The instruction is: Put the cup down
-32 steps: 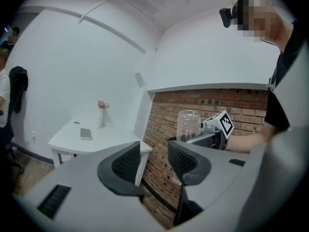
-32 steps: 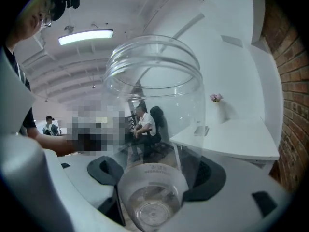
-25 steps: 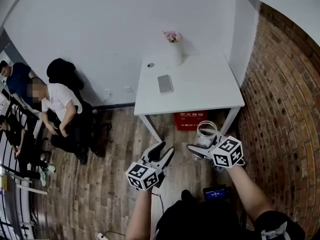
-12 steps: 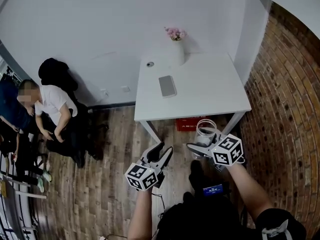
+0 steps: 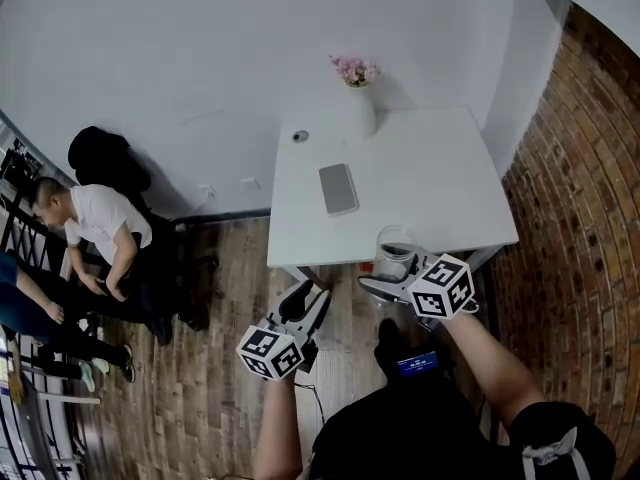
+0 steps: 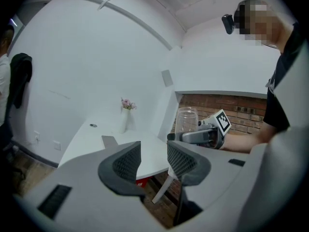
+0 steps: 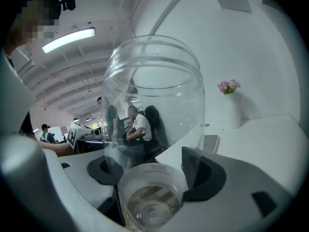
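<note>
Holding: the right claw [image 7: 155, 174] grips the clear plastic cup [image 7: 153, 105] low on its body, upright.
Cup place: in the air at the 6 o'clock edge of the white desk [image 5: 430, 193], probably not yet resting.
Left claw [image 6: 153, 161]: jaws wide apart, nothing between them, at the cup's 8 o'clock.
Doing it well: carry the cup toward 12 o'clock over bare desk, right of the flat grey phone [image 5: 338, 188]. Lower it level until the base sits, then release.

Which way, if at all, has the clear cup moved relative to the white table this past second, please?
Yes: the clear cup in the right gripper has moved toward the white table, from clear of its near edge to overlapping it.
</note>
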The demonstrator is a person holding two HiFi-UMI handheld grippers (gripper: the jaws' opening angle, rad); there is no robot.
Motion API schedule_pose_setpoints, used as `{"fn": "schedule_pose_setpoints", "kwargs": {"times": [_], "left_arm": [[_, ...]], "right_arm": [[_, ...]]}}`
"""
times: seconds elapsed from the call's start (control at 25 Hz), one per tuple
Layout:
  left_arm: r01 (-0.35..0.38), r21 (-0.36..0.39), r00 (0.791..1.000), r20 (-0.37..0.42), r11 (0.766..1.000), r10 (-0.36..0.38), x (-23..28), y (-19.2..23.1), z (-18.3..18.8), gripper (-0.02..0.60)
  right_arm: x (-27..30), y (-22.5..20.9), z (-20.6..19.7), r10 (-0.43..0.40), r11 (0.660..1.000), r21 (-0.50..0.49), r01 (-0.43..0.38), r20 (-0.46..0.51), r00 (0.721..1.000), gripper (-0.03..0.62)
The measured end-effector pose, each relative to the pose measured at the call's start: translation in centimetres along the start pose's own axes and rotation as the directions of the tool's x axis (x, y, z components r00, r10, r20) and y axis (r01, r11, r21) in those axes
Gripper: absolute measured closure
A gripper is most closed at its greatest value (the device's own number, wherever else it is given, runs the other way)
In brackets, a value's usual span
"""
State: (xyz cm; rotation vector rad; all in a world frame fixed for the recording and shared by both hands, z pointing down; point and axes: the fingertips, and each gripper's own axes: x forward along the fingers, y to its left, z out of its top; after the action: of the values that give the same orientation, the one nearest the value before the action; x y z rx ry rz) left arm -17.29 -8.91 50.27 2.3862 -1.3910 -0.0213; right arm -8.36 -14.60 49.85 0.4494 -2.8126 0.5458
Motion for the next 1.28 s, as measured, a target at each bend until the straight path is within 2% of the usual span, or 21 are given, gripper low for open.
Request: {"fn": "schedule_pose_setpoints", "kwargs": {"times": [0.36,0.6,0.88,1.28], "left_arm": [[-0.008,0.007,1.000,0.010,1.000,0.008,9.2,6.0,5.1,0.405],[-0.040,0.013,0.999,0.001,0.999,0.040,12.9,8.8,6.4,0.405],[-0.037,0.006,0.999,-0.022,0.999,0.037,14.3,10.8,6.9,0.405],[0.057,0.016,0.997,-0.043,0.998,-0.056,15.0,12.4,8.1,0.405]], "right_arm": [[4.9,-9.5,5.3,0.040,0.999,0.010,-0.039,-0.016,0.999,0.232],[7.3,-13.8,7.0,0.068,0.998,0.016,-0.068,-0.030,0.997,0.232],[9.3,-15.3,8.1,0.079,0.996,0.032,-0.078,-0.031,0.996,0.231],[10.3,-15.4,9.3,0.000,0.999,0.047,0.000,-0.004,1.000,0.232]]}}
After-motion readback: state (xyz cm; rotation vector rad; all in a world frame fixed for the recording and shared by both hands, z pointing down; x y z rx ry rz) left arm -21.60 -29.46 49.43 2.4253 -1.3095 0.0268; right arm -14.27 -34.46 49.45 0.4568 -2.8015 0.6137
